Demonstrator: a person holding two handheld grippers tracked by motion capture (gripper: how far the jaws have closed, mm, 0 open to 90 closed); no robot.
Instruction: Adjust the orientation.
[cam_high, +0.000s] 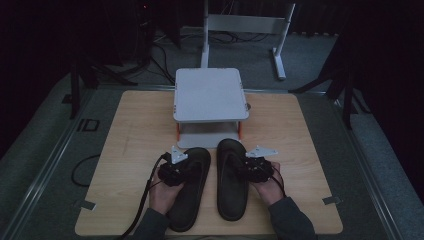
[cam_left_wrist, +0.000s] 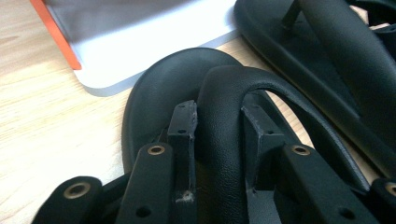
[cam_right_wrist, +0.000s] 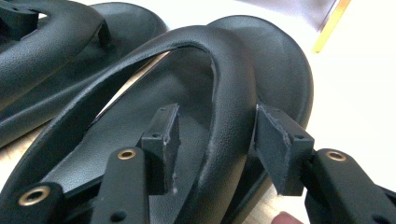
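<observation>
Dark carpeted floor (cam_high: 45, 150) and cables surround the pale wooden surface (cam_high: 130, 130); a white frame (cam_high: 245, 30) stands at 12 o'clock beyond it. On the surface, a grey two-tier stand (cam_high: 210, 95) with orange posts sits just ahead of two black sandals lying side by side. The left sandal (cam_high: 192, 185) is at 7 o'clock of the stand, the right sandal (cam_high: 231, 180) at 5 o'clock. The left claw (cam_left_wrist: 217, 126) is clenched on its sandal's strap (cam_left_wrist: 224, 140); the right claw (cam_right_wrist: 217, 140) straddles its strap (cam_right_wrist: 233, 102), released.
</observation>
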